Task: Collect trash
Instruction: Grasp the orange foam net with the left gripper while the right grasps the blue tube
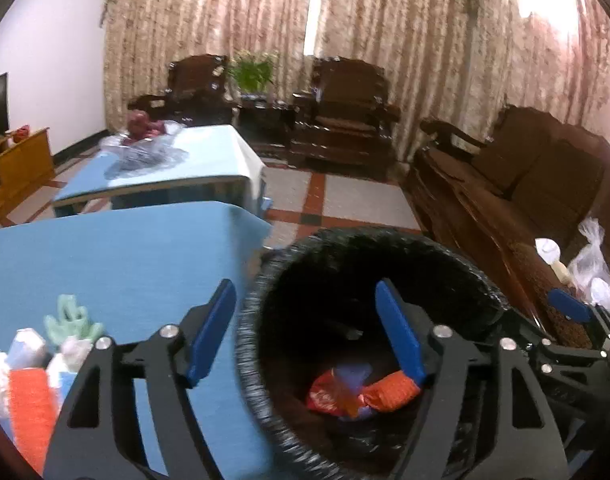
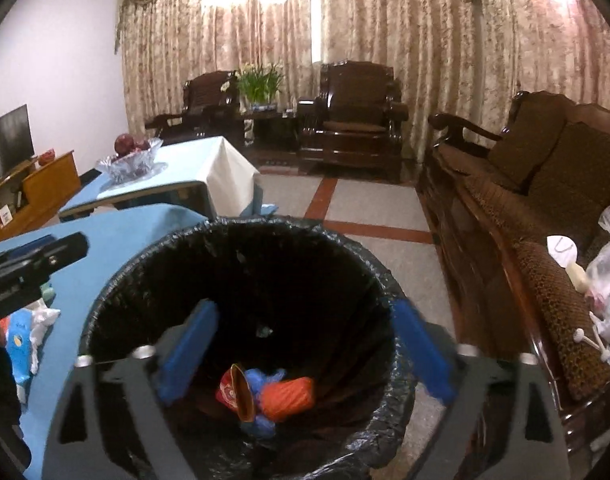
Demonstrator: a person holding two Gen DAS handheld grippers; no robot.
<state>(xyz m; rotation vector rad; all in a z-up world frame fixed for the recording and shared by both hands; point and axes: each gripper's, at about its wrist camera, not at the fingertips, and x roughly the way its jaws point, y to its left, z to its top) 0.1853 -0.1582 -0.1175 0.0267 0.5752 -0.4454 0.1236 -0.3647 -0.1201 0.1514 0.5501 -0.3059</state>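
Black-lined bin holding orange wrapper, red packet, blue scrap; left tool, right tool both spread wide, empty.

Left gripper, right gripper: fingers spread, empty.

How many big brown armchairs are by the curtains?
2. One armchair stands left of the flower plant, the other armchair right of it, both against the curtains. The long sofa on the right is not counted.
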